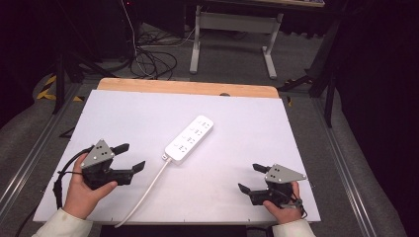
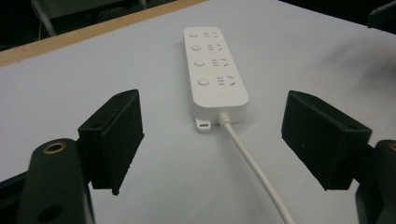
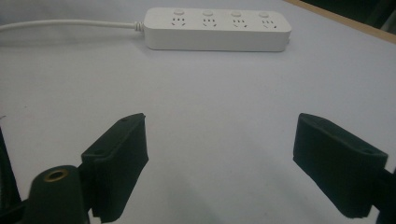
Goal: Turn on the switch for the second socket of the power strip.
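Your left gripper (image 1: 129,156) sits at the near left of the white table (image 1: 247,148), jaws spread wide with nothing between them — aimed at the cord end of the power strip (image 1: 189,139). In the left gripper view the power strip (image 2: 214,70) lies just ahead of the open jaws, not touched. The strip rests flat mid-table, slanting far-right to near-left, four sockets up; its white cable (image 1: 144,193) runs down to the near edge. Your right gripper (image 1: 251,177) is at the near right, well apart from the strip — jaws also wide, holding nothing.
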Motion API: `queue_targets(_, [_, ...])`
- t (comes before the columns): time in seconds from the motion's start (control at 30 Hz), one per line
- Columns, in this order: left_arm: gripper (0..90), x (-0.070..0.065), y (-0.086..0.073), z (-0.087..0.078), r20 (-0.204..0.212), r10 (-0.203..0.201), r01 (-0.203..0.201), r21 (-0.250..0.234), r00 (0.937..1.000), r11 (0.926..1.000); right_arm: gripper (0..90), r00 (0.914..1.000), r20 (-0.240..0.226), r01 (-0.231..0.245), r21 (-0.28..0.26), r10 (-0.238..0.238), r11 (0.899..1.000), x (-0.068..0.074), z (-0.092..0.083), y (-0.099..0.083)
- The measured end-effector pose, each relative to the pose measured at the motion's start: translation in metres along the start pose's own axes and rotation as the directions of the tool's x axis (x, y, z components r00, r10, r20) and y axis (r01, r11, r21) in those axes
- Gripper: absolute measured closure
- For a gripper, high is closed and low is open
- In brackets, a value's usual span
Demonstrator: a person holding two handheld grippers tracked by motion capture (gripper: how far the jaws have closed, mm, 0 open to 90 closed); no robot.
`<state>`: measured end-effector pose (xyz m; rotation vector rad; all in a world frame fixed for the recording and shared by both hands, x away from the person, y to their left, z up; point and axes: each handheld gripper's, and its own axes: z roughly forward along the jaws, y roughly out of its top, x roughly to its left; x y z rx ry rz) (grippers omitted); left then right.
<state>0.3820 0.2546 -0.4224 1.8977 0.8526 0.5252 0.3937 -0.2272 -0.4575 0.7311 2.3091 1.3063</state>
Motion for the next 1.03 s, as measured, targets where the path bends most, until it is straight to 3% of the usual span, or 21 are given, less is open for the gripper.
queue_targets(0.27, [21.0, 0.0, -0.028, -0.012, -0.02, 0.002, -0.002, -0.032, 0.9998, 0.9995, 18.3, 1.0, 0.0, -0.003, 0.0, 0.003, 1.0, 0.0, 0.0, 0.0])
queue_targets(0.5, [20.4, 0.006, -0.046, -0.021, -0.003, -0.087, 0.087, -0.076, 0.9962, 0.9934, 18.0, 1.0, 0.0, -0.005, 0.001, 0.005, 1.0, 0.0, -0.001, 0.0])
queue_targets(0.57, [20.4, 0.007, -0.051, -0.022, 0.004, -0.087, 0.087, -0.073, 0.9962, 0.9935, 18.0, 1.0, -0.002, -0.005, -0.002, 0.005, 1.0, -0.001, -0.001, 0.0])
queue_targets(0.67, [20.0, 0.009, -0.057, -0.023, -0.019, -0.04, 0.039, -0.044, 0.999, 0.9982, 18.0, 1.0, -0.003, -0.006, 0.0, 0.006, 1.0, -0.001, 0.0, -0.001])
queue_targets(0.83, [20.1, 0.011, -0.064, -0.025, -0.015, -0.068, 0.067, -0.041, 0.9976, 0.9969, 18.0, 1.0, -0.002, -0.004, 0.0, 0.004, 1.0, -0.001, 0.0, 0.0])
queue_targets(0.9, [20.2, 0.012, -0.065, -0.025, -0.031, -0.067, 0.066, -0.031, 0.9973, 0.9973, 18.0, 1.0, -0.001, -0.004, 0.003, 0.004, 1.0, -0.001, 0.0, 0.0])
queue_targets(1.03, [20.3, 0.015, -0.067, -0.026, -0.037, -0.11, 0.109, -0.035, 0.9932, 0.9934, 18.0, 1.0, -0.002, -0.004, 0.0, 0.004, 1.0, -0.001, 0.0, 0.0])
